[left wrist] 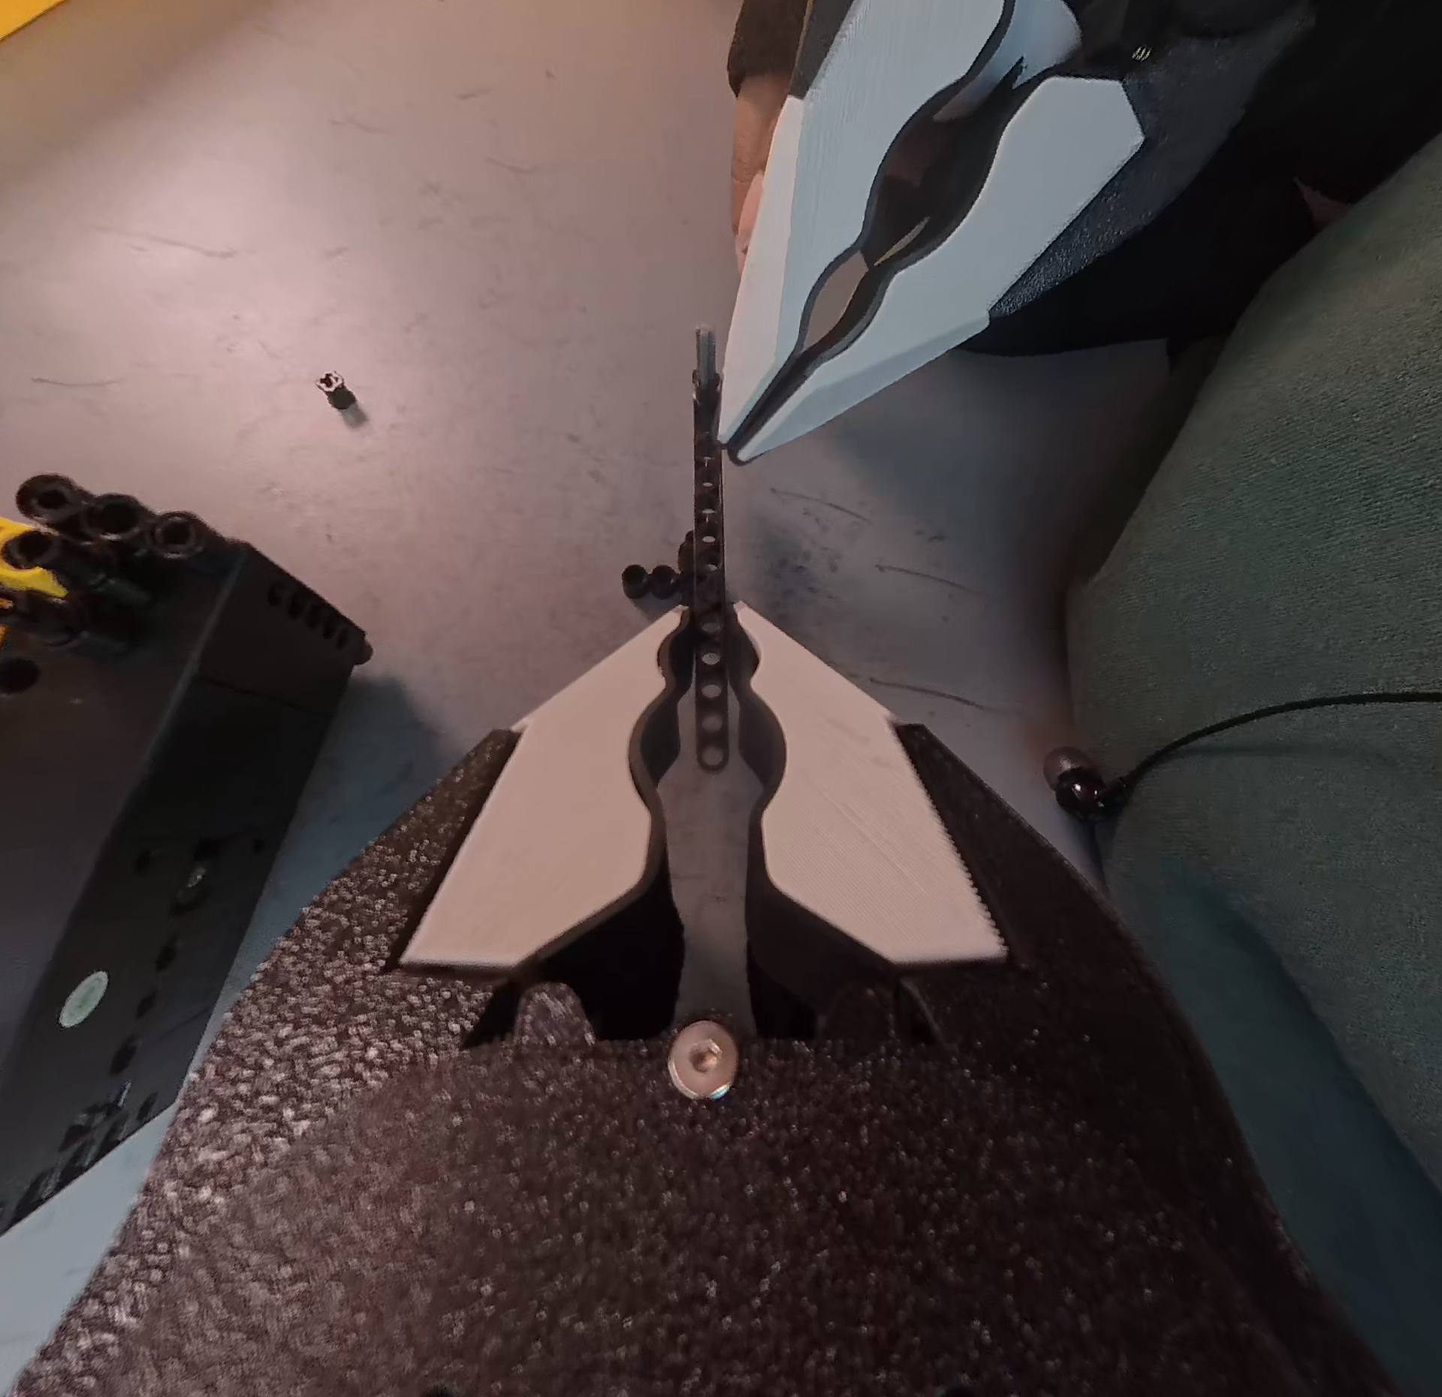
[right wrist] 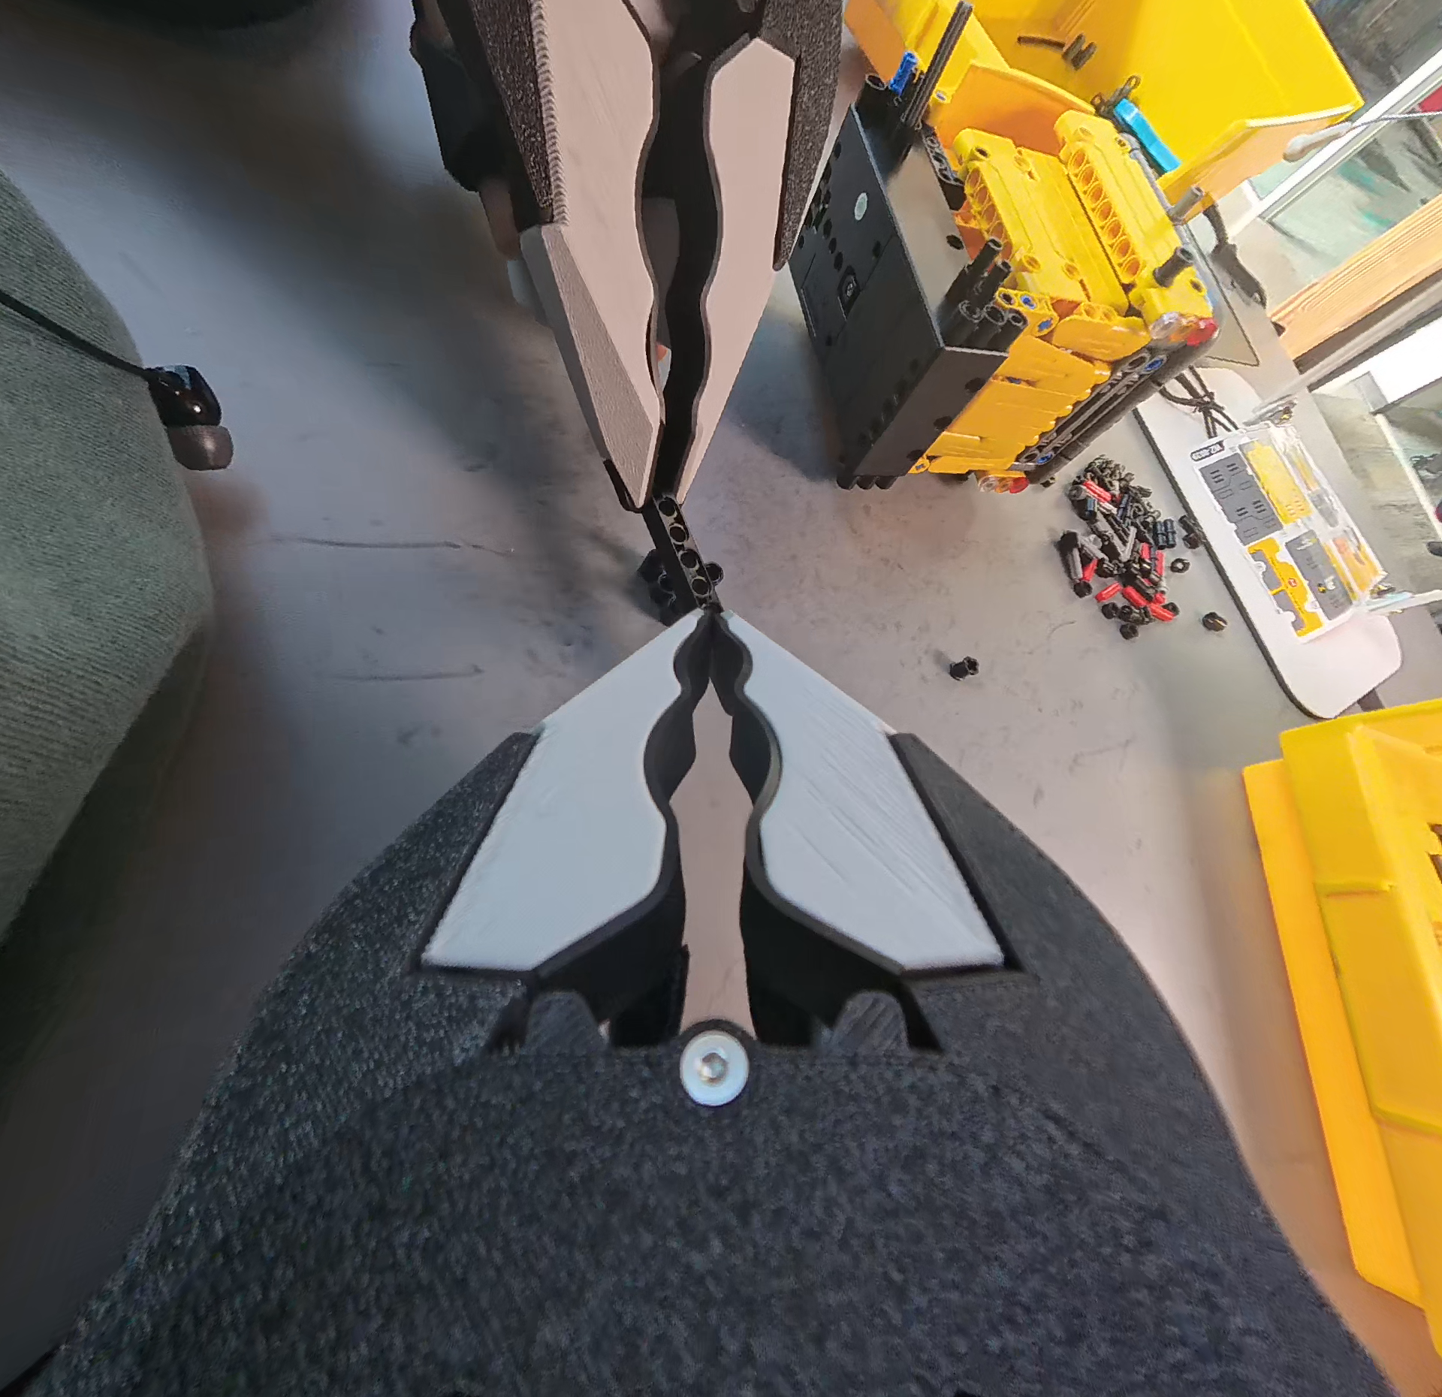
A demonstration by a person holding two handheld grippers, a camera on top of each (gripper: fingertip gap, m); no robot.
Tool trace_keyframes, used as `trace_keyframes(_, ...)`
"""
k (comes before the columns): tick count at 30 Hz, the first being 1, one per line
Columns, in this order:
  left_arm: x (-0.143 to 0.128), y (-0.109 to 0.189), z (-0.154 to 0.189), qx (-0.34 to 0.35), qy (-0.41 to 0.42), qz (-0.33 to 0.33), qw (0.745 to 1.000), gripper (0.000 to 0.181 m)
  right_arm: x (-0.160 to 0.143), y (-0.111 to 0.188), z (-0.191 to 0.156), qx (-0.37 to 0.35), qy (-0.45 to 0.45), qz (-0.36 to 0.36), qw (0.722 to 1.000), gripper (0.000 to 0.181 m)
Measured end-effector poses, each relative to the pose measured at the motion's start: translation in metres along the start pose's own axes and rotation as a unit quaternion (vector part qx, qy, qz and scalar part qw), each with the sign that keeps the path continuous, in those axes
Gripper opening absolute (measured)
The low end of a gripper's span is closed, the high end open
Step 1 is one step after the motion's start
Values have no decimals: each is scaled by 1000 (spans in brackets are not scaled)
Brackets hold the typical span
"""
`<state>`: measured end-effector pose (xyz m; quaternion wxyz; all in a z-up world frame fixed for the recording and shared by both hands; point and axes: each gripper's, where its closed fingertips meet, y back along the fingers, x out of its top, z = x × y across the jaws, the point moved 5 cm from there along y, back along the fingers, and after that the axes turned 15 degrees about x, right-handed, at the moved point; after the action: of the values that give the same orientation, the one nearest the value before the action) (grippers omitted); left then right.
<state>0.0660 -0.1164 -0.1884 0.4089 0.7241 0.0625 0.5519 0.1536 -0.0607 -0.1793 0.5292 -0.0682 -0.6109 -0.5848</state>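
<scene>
My left gripper (left wrist: 708,618) is shut on a long thin black beam with a row of holes (left wrist: 708,517), which sticks out forward past its tips above the grey table. A short grey stub shows at the beam's far end. My right gripper (right wrist: 712,618) is shut, with its tips against the beam (right wrist: 680,548). In the left wrist view it (left wrist: 729,450) comes in from the upper right and touches the beam's side. I cannot tell if a small part sits between its tips. The left gripper (right wrist: 663,497) comes down from the top of the right wrist view.
Small black pieces (left wrist: 655,579) lie under the beam, and a loose black pin (right wrist: 964,666) lies apart. A yellow and black brick model (right wrist: 1014,306), a pile of pins (right wrist: 1124,548), a printed sheet (right wrist: 1287,532) and yellow bins (right wrist: 1365,930) stand to the right. Green cloth (left wrist: 1287,579) and an earbud (left wrist: 1081,786) lie beside. Spacing between my two grippers at the tips: around 4 centimeters. The earbud (left wrist: 1081,786) lies around 9 centimeters away from my left fingertips. It turns up in the right wrist view (right wrist: 199,396) as well.
</scene>
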Motion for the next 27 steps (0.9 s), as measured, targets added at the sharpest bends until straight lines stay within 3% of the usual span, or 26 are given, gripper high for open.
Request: trace_keyframes(27, 2, 2, 2, -1, -1, 8, 1000, 7, 9, -8, -4, 20, 13, 15, 1000, 0)
